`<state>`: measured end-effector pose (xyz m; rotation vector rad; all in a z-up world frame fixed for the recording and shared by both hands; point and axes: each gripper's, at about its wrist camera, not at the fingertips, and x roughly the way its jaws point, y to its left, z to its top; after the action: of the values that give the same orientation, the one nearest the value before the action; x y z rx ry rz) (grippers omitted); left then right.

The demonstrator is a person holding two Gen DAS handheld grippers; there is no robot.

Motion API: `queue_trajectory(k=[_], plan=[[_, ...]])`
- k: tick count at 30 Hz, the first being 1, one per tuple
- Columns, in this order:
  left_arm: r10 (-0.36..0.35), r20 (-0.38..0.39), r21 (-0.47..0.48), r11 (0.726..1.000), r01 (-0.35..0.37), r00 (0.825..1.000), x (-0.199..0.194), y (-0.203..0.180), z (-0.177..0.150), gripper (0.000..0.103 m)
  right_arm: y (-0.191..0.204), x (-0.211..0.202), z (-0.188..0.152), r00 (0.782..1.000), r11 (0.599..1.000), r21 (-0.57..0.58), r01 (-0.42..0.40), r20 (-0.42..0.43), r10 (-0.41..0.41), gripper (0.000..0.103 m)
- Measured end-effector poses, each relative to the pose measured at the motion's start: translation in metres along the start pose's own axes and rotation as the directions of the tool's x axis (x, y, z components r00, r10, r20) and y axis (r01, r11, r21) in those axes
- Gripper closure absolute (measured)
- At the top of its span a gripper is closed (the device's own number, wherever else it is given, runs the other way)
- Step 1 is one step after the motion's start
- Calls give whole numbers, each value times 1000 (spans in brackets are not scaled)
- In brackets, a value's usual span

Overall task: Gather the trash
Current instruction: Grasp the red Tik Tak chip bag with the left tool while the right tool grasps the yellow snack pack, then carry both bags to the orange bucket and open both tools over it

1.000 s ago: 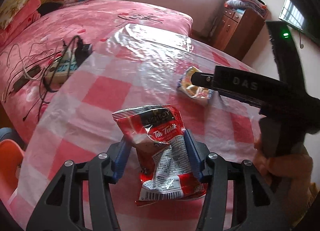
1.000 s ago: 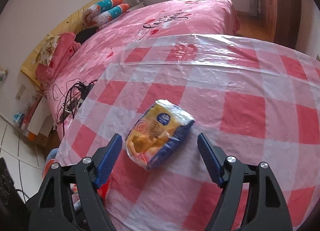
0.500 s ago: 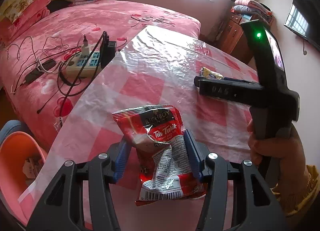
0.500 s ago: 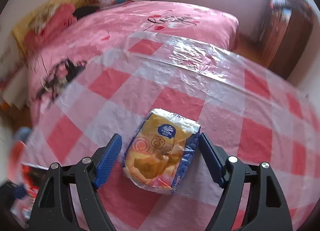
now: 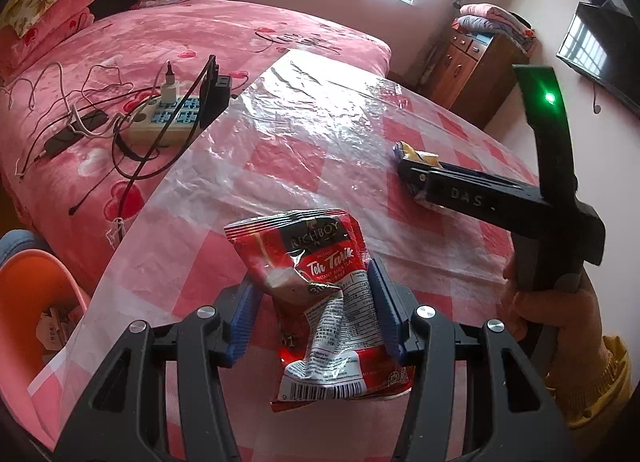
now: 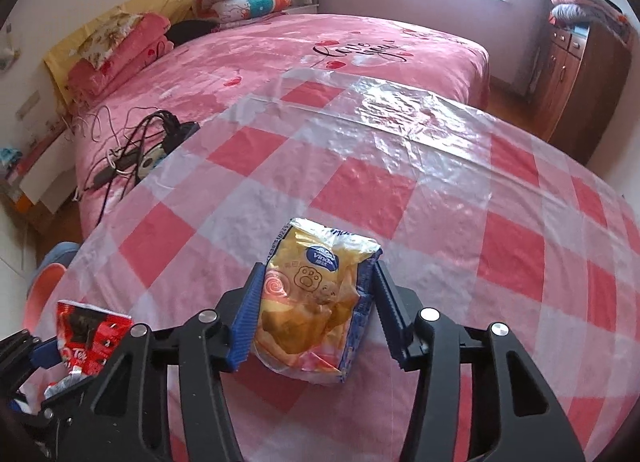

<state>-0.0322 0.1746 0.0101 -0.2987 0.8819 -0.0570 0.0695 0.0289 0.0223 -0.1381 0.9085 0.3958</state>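
A wide table (image 6: 400, 181) under a pink-and-white checked cloth with a clear plastic sheet fills the space in front of both grippers, and behind it stands a bed (image 6: 320, 45) with a pink cover. On the bed, to the left of the left gripper (image 5: 316, 308), a power strip (image 5: 168, 117) lies in a knot of cables. Lower on that side, below the table edge, I see an orange bin (image 5: 36, 302) with some scraps inside.

The left gripper holds a red tea sachet (image 5: 320, 302) between its blue pads; the crumpled packet stands up from the jaws, lifted clear of the cloth. The right gripper (image 6: 316, 310) has just been closing its jaws, and now the pads press on both sides of a yellow snack wrapper (image 6: 316, 294), which seems to rest on the cloth under it.

I think the risk is in the right grip. The wrapper is soft and puffy, so it may fold or slip out when it is lifted. The loose plastic sheet may also catch under a fingertip and rise together with it. On the way to the bin, the light red sachet could slide out if the hand tilts.
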Motion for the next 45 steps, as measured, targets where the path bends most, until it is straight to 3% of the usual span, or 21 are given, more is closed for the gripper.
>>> queue_trajectory(k=[14,29,45], plan=[[-37,16,-3,999,37,999,-23,7,-21,49,9,-45,-44,999,999,50,-19,28,17,65],[-68,37,-6,998,68,997,-51,17,-38,49,36,-87,-87,998,998,54,-21,64,18,71],[-16,107,-79,997,24,994,-98,67,-50,49,93,-120,-90,990,993,15,-116,81,114,71]])
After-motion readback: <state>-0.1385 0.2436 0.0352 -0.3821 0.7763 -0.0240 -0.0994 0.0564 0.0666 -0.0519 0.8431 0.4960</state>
